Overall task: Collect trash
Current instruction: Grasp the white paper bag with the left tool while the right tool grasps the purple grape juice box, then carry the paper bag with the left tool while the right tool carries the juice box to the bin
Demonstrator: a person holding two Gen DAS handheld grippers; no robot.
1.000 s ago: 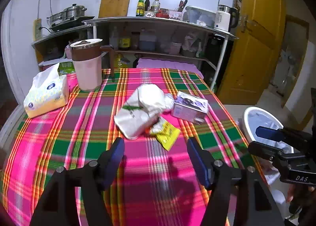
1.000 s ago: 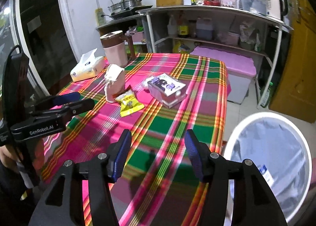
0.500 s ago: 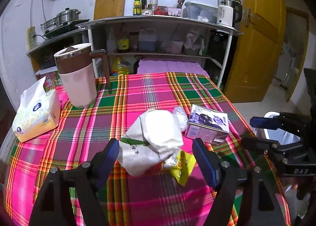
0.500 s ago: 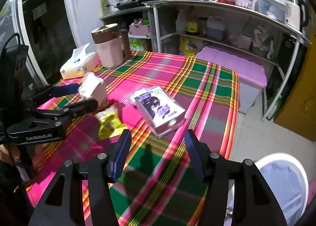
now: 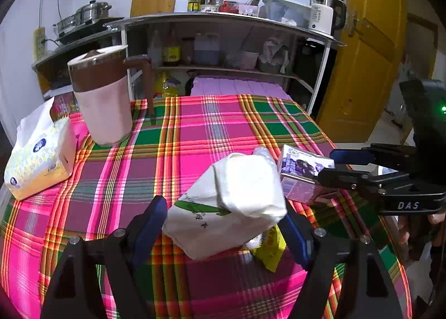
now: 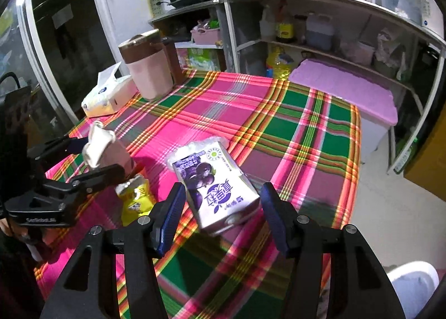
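A crumpled white paper bag (image 5: 225,204) lies on the plaid tablecloth, between the open fingers of my left gripper (image 5: 223,224); it also shows in the right wrist view (image 6: 100,146). A yellow snack wrapper (image 5: 269,246) lies under its near right corner, also seen in the right wrist view (image 6: 133,199). A purple juice carton (image 6: 217,190) lies on its side between the open fingers of my right gripper (image 6: 223,210); in the left wrist view the carton (image 5: 301,176) sits by the right gripper's fingers. Neither gripper is closed on its item.
A pink and brown jug (image 5: 103,96) and a tissue pack (image 5: 39,157) stand at the table's far left. A white-rimmed bin (image 6: 415,288) sits on the floor at the right. Kitchen shelves (image 5: 223,40) stand behind the table (image 5: 211,123).
Both grippers have moved forward over the table. The white bag now lies between the left fingers and the purple carton between the right fingers. The bin has slid towards the frame's edge.
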